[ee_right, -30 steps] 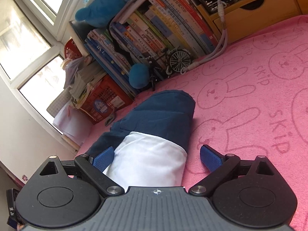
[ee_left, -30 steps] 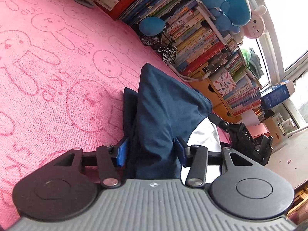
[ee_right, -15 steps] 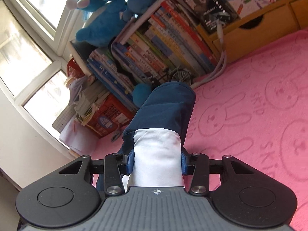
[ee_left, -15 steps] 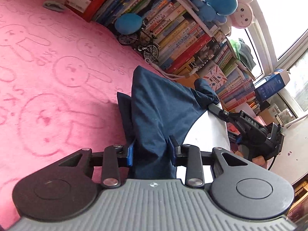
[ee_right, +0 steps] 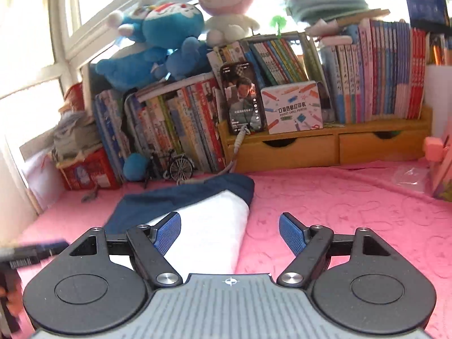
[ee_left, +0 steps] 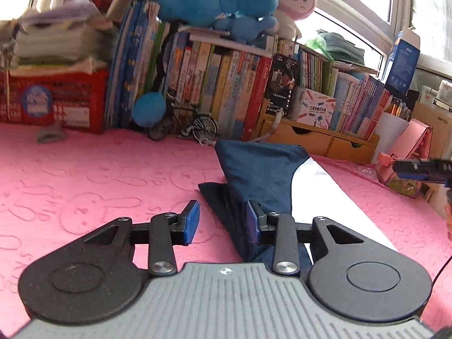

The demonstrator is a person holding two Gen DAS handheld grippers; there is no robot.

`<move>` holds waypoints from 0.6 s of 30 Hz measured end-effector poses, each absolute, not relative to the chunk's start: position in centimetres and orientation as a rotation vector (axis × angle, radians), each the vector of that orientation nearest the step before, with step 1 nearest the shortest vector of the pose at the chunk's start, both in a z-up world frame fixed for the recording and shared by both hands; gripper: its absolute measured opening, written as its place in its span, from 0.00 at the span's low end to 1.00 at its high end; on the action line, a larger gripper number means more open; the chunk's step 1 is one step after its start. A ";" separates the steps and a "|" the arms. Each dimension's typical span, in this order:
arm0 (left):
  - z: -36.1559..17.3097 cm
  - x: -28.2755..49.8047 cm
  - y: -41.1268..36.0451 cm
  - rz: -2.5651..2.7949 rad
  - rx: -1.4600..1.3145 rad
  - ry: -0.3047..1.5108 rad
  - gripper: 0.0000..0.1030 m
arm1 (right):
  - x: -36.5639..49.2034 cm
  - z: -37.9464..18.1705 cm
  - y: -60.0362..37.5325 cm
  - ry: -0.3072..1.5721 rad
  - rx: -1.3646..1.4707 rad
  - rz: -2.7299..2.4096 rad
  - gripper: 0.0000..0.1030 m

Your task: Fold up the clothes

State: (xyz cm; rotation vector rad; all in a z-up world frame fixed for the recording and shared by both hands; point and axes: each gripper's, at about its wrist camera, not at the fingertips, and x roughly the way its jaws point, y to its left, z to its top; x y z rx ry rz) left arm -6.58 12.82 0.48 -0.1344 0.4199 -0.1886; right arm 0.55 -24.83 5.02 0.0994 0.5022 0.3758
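A folded garment, navy (ee_left: 260,175) at one end and white (ee_left: 325,197) at the other, lies on the pink bunny-print blanket (ee_left: 99,183). My left gripper (ee_left: 222,221) is opening. The navy edge rests against its right pad, and the left pad stands apart from the cloth. In the right wrist view the white end (ee_right: 214,226) lies between the fingers of my right gripper (ee_right: 230,234). That gripper is also opening, wide, and its pads do not press on the cloth. Each gripper shows as a blur at the edge of the other's view.
Behind the garment stand rows of books (ee_left: 226,84), plush toys (ee_right: 169,28), a red crate (ee_left: 53,99), a toy bicycle (ee_left: 195,124), a propped phone (ee_right: 243,99) and wooden drawers (ee_right: 325,147). A pink box (ee_left: 409,158) sits at the right.
Half a second ago both grippers were shut on the raised garment. Now their jaws have parted, both views have rolled to level, and the garment lies flatter on the blanket.
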 end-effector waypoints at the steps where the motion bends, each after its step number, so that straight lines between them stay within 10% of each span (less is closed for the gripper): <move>1: 0.6 -7.6 12.0 -0.191 -0.099 0.400 0.39 | -1.5 4.5 -24.4 0.494 0.042 0.370 0.75; 10: -1.2 -11.4 2.5 -0.346 0.198 0.366 0.49 | -12.9 -1.4 -16.8 0.487 -0.332 0.386 0.74; 18: -3.8 -10.0 2.0 -0.263 0.282 0.458 0.50 | -9.8 -2.7 -17.3 0.503 -0.156 0.174 0.39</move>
